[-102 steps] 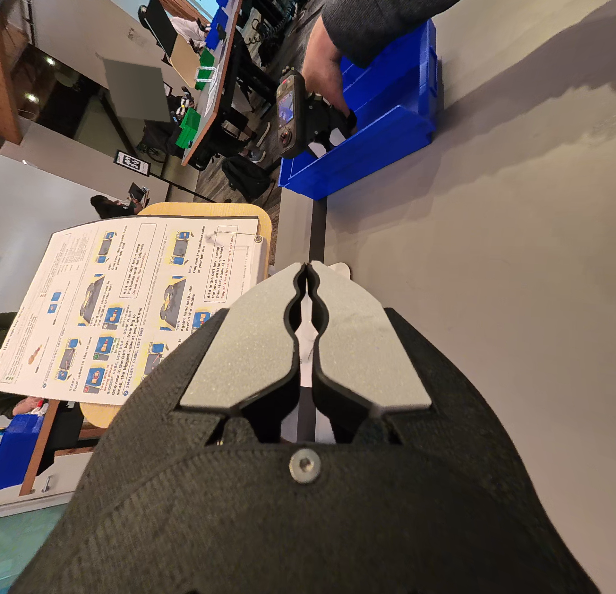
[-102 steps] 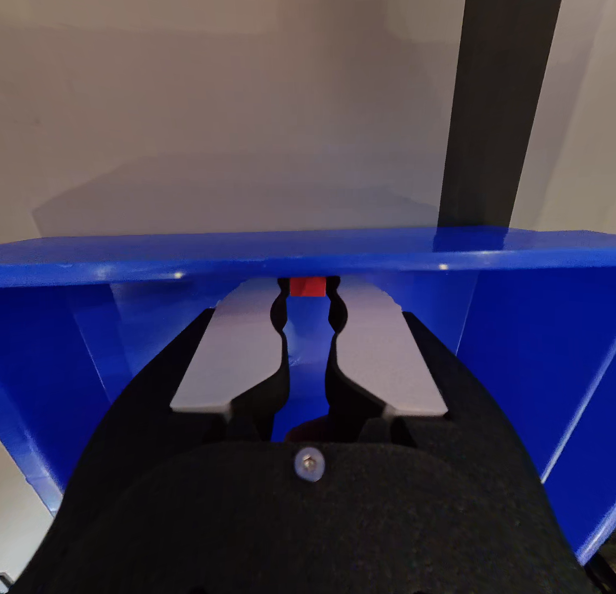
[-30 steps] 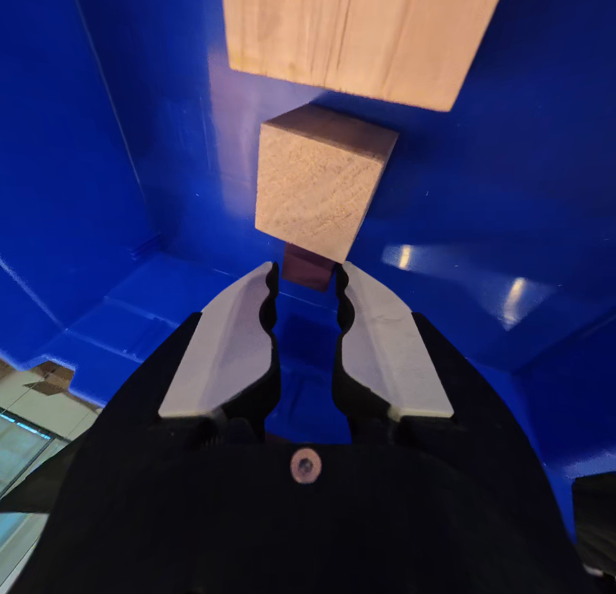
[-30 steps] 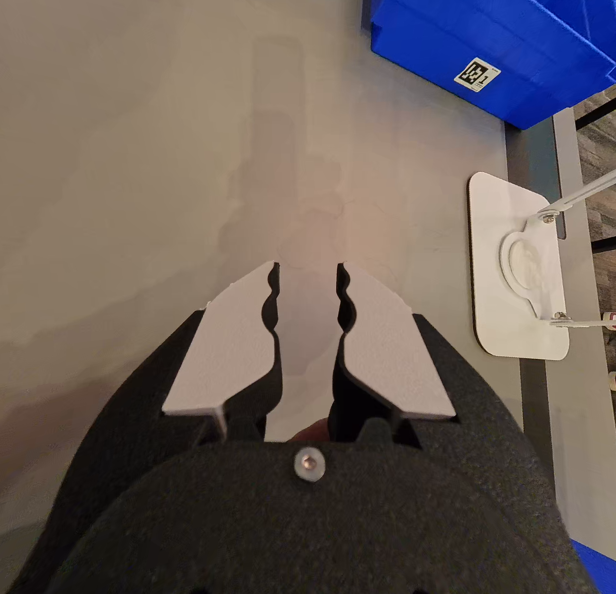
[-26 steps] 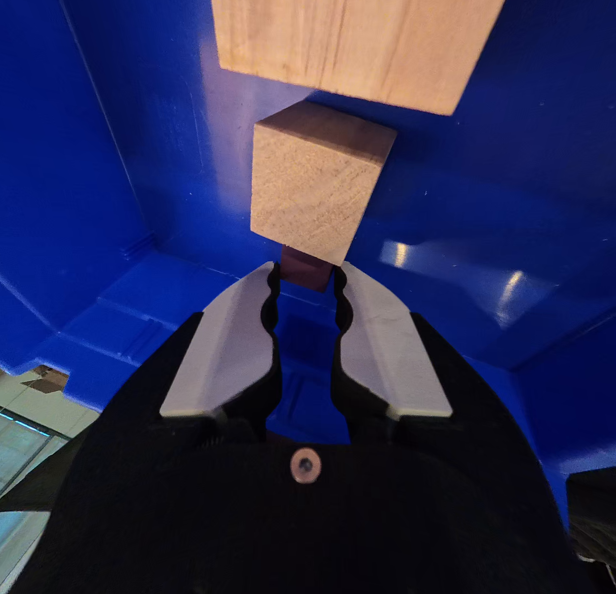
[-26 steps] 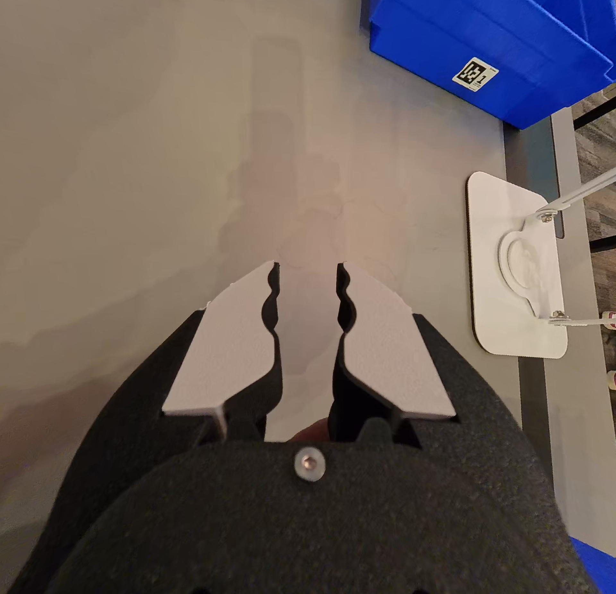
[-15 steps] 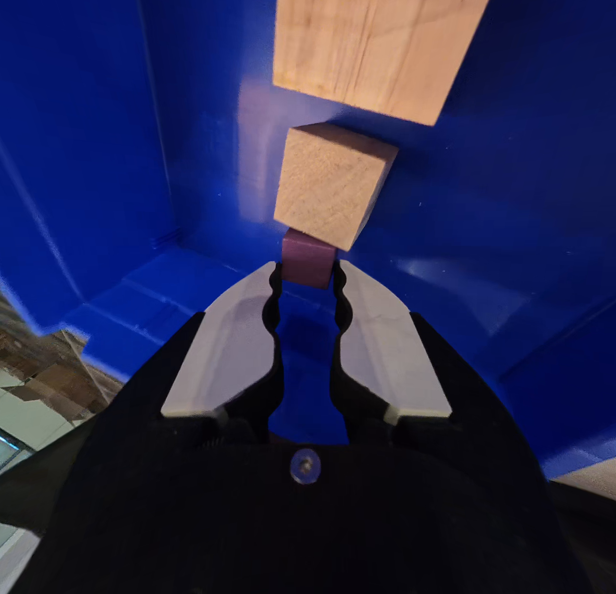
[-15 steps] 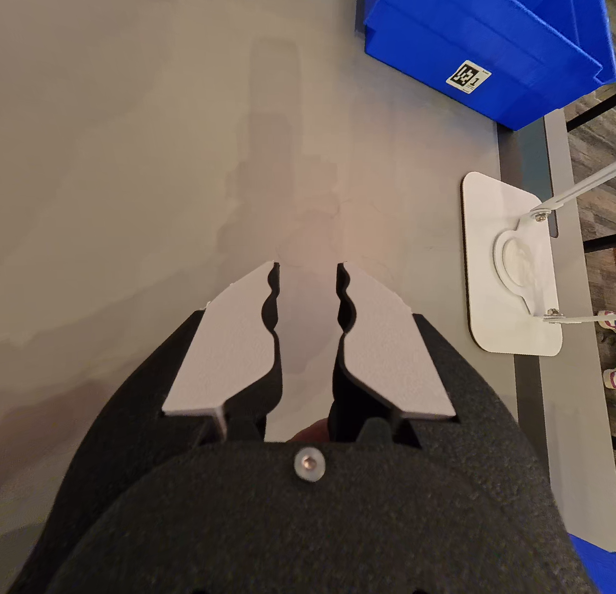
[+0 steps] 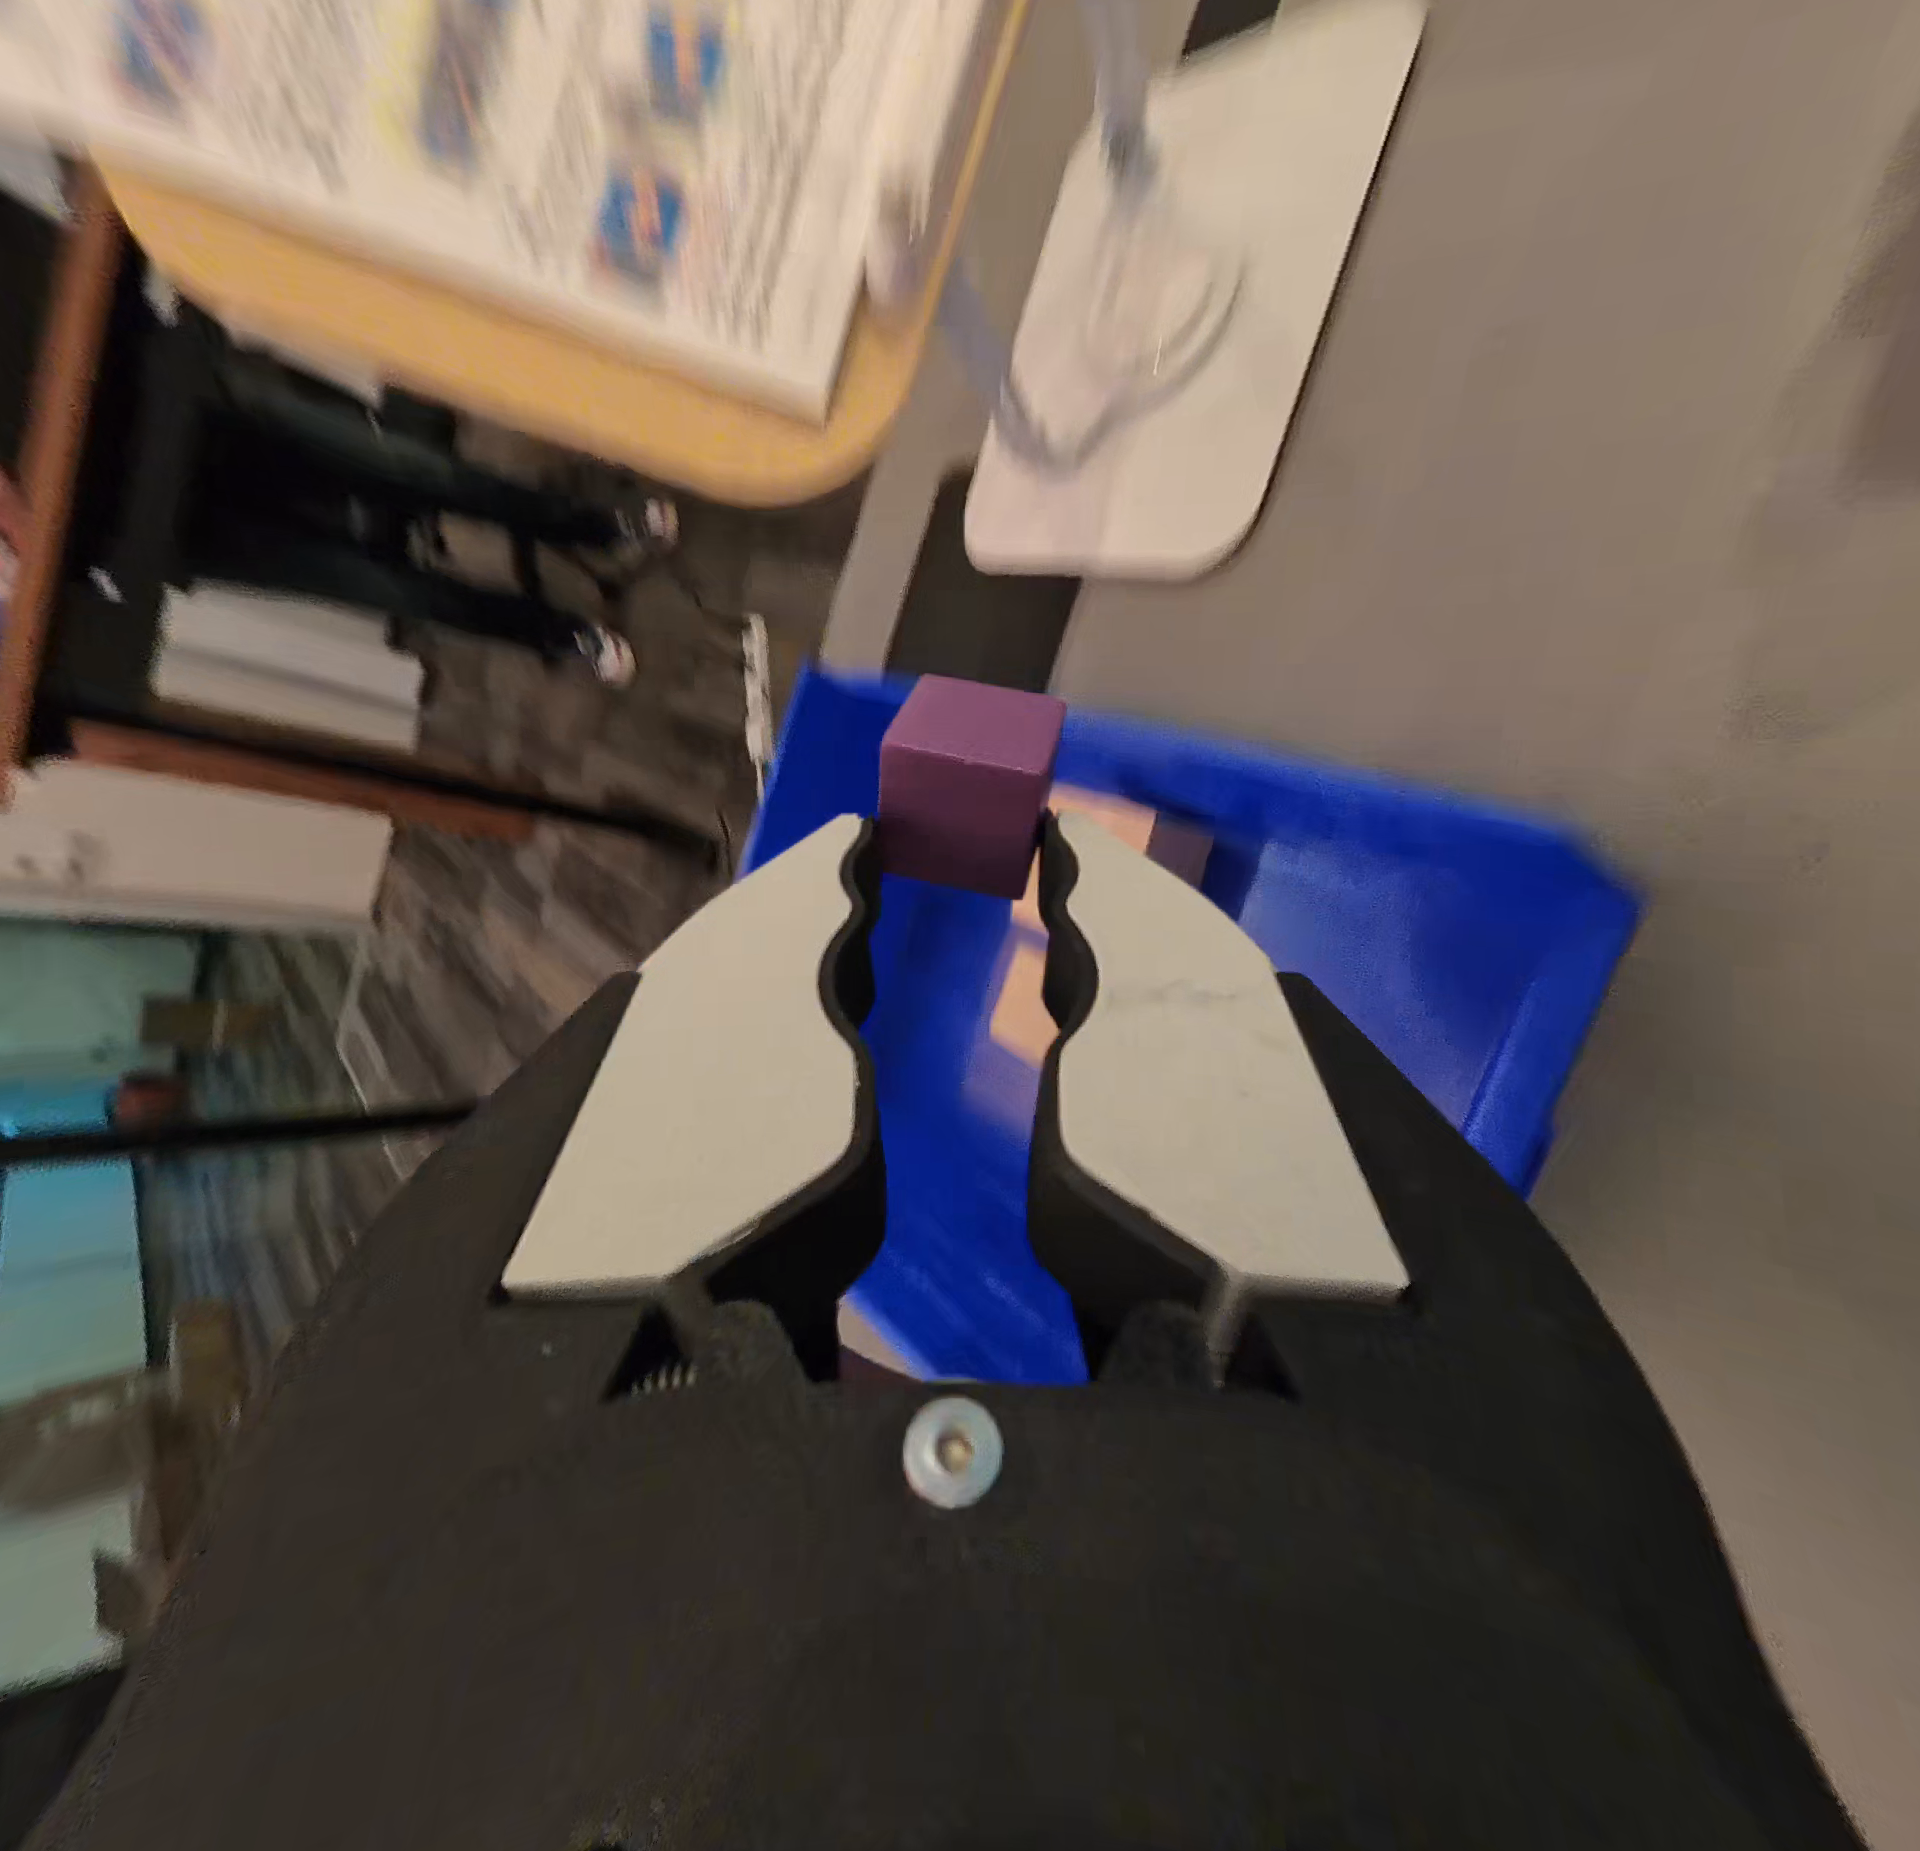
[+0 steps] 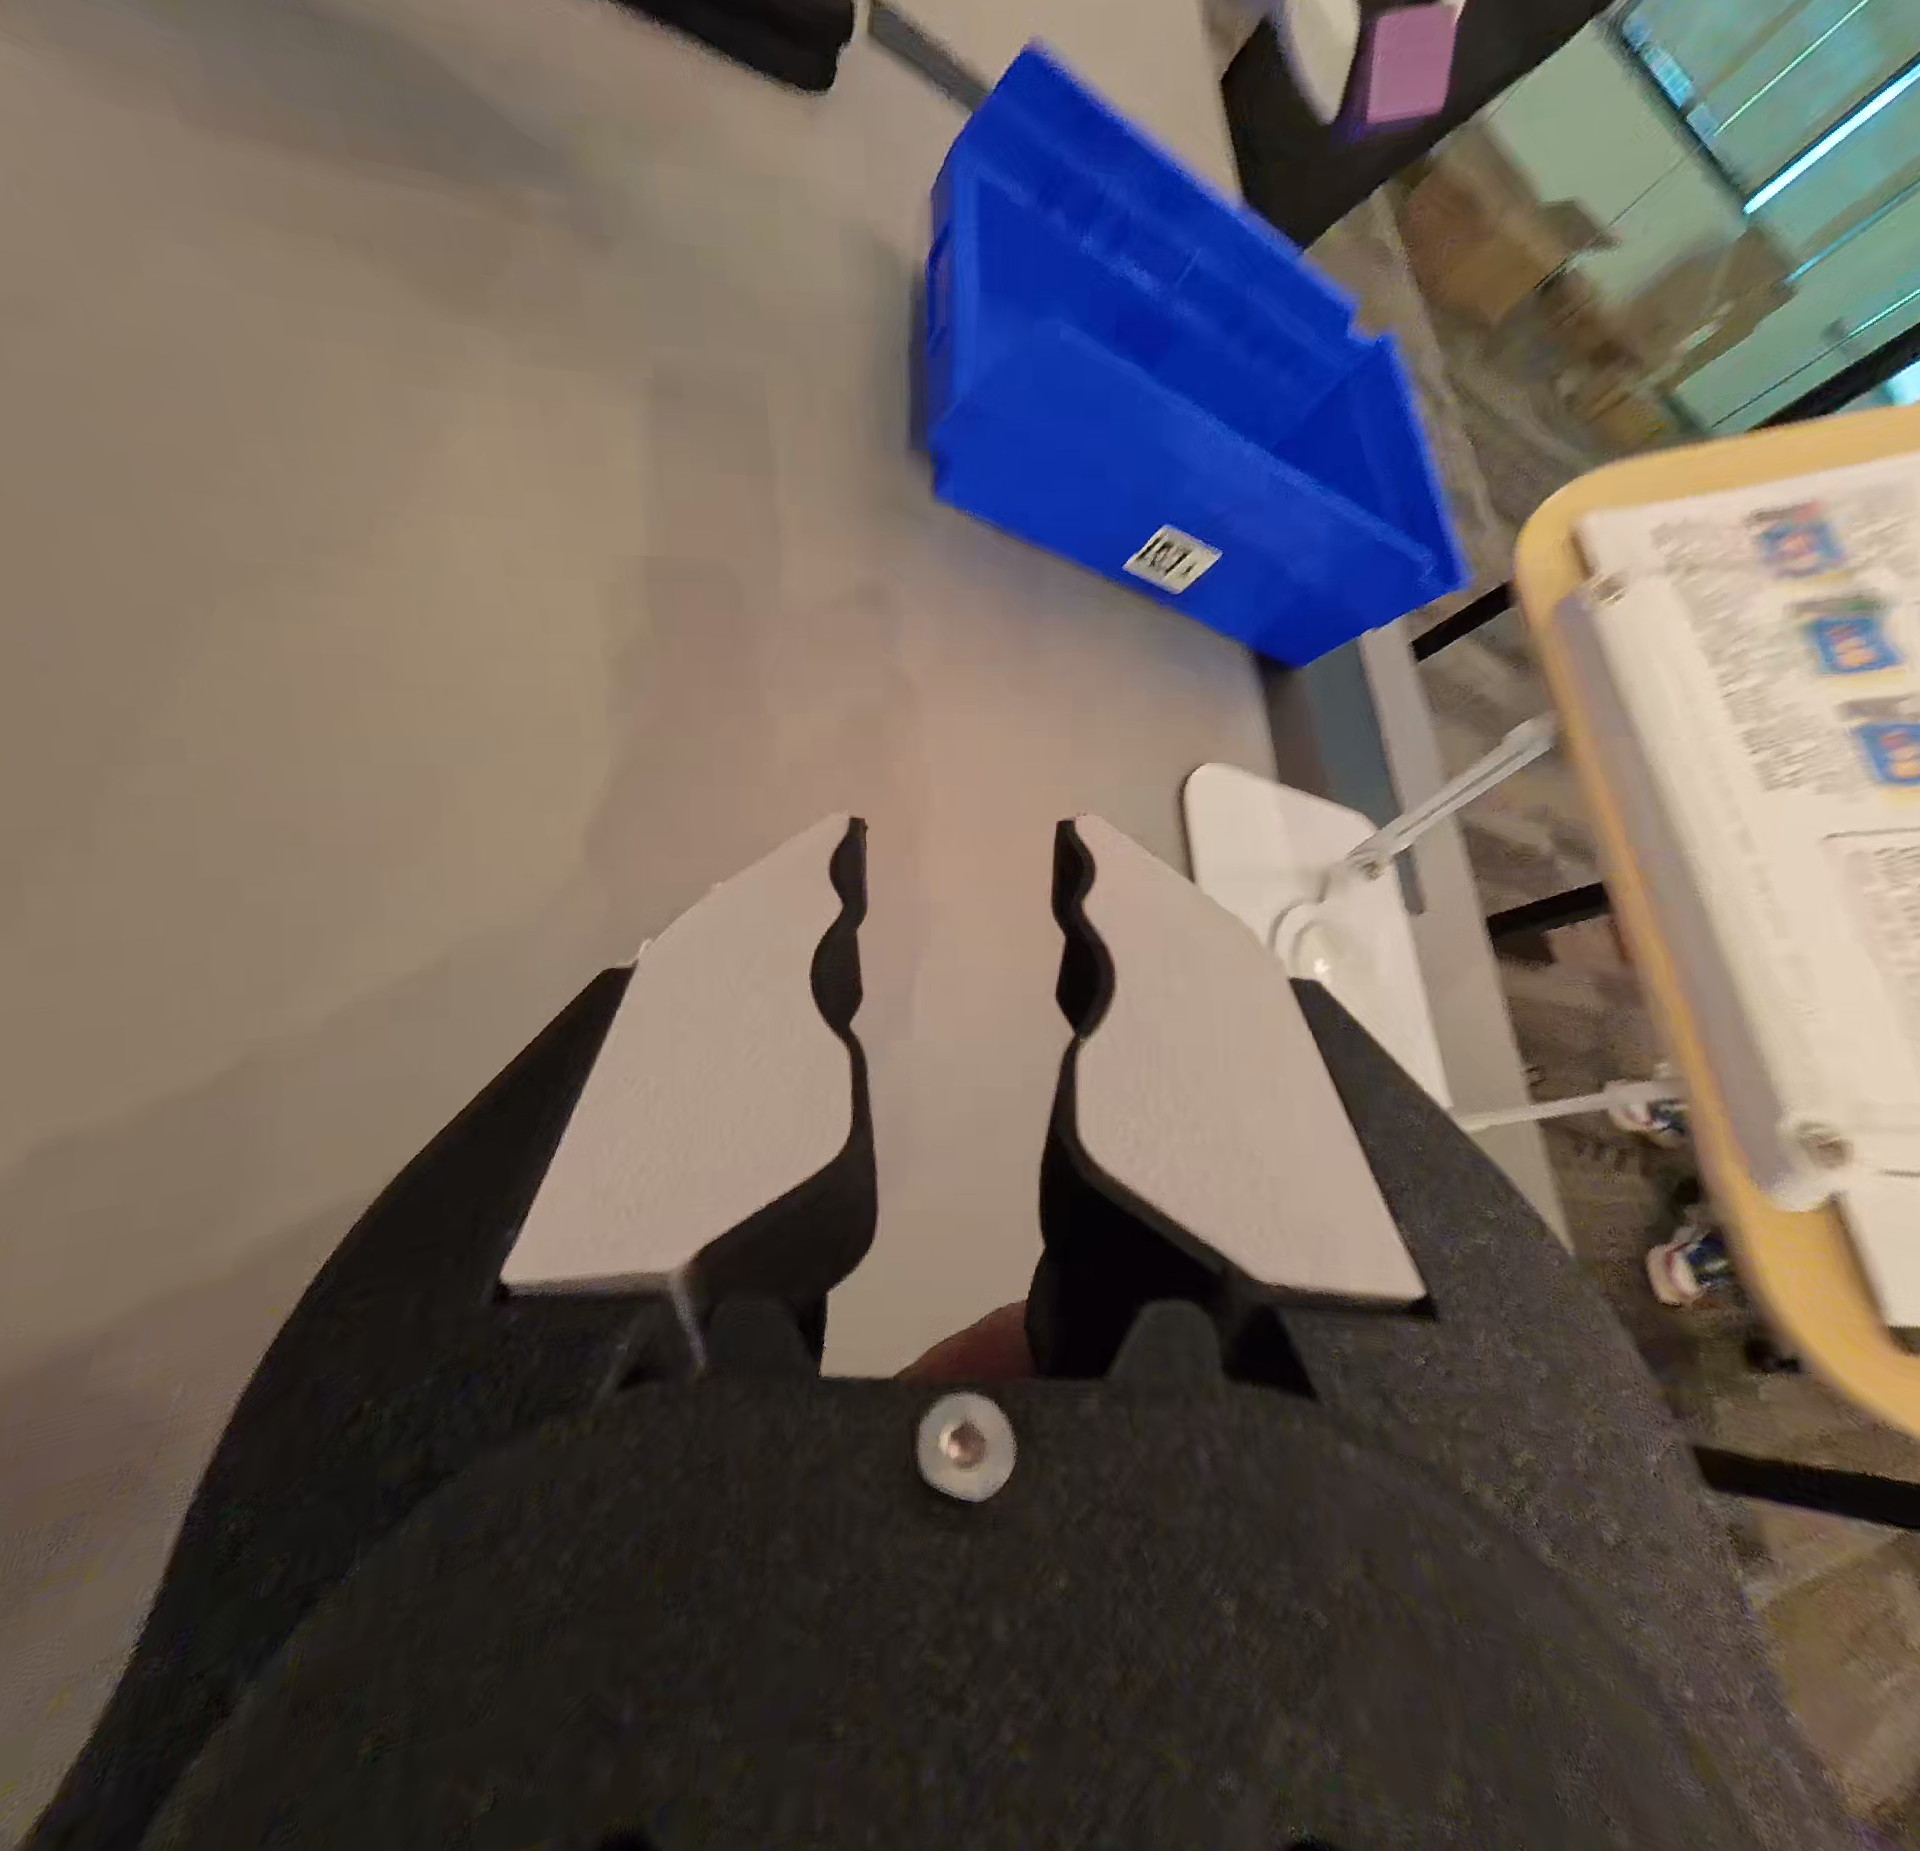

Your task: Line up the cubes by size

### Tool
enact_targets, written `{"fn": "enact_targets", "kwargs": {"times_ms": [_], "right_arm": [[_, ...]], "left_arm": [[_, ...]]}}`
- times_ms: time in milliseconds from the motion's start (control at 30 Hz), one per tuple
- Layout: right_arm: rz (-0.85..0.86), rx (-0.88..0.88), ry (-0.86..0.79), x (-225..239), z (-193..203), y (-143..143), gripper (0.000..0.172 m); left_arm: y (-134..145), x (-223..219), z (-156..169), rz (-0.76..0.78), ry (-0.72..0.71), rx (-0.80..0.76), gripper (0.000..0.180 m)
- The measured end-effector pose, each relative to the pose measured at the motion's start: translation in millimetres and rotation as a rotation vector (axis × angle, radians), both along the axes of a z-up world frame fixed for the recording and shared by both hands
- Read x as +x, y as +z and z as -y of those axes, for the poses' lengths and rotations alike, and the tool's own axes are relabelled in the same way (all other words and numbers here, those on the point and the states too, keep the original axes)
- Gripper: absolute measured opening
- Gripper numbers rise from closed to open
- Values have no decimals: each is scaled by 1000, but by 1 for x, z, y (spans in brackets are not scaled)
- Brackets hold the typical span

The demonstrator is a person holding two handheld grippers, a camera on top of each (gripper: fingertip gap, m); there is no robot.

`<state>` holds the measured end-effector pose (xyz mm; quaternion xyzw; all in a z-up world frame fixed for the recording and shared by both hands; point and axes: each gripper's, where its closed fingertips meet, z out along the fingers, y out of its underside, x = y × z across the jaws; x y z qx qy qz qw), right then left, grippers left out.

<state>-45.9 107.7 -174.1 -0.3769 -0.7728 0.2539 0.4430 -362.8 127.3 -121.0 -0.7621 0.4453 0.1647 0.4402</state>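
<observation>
At the centre of the left wrist view, the left gripper (image 9: 958,845) has its 2 grey fingers (image 9: 727,1053) clamped on a small purple cube (image 9: 966,793), the black wavy pads pressing on its 2 opposite sides at the very tips. Most of the cube stands out beyond the fingertips. Behind and below it lies a blue plastic bin (image 9: 1403,949), open toward the camera, with pale wooden blocks (image 9: 1117,827) blurred inside it just right of the cube. To the upper right of the frame the bin rests on a grey tabletop (image 9: 1662,451), and a white flat stand base (image 9: 1195,295) sits above the bin. A printed instruction sheet on a yellow-edged board (image 9: 520,139) fills the upper left, heavily blurred.

Lower in the right wrist view, the right gripper (image 10: 961,856) has its 2 fingers (image 10: 727,1053) apart with nothing between them; only bare grey tabletop (image 10: 416,554) shows through the gap. The blue plastic bin (image 10: 1164,430) lies in the upper middle of that frame, with a small white tag on its side. At the top right edge, the purple cube (image 10: 1408,71) shows again, small and blurred, held at the other gripper. The white stand base (image 10: 1309,928) sits just right of the right finger, and the sheet on its board (image 10: 1766,814) runs along the right edge.
</observation>
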Motion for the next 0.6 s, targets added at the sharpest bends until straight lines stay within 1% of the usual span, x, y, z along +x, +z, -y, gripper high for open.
{"fn": "enact_targets", "kwargs": {"times_ms": [67, 167, 300, 433, 600], "right_arm": [[-70, 17, 11, -5, 2, 22, 35], [-200, 54, 21, -14, 4, 61, 37], [-354, 89, 43, -19, 9, 106, 38], [-466, 144, 74, -15, 18, 135, 38], [-524, 160, 113, -6, 30, 149, 37]], "left_arm": [[28, 48, 3, 46, -119, 99, 29], [61, 116, 10, 83, -276, 220, 28], [88, 194, 25, 146, -466, 332, 28], [99, 248, 36, 189, -606, 387, 28], [96, 283, 43, 199, -699, 397, 28]]}}
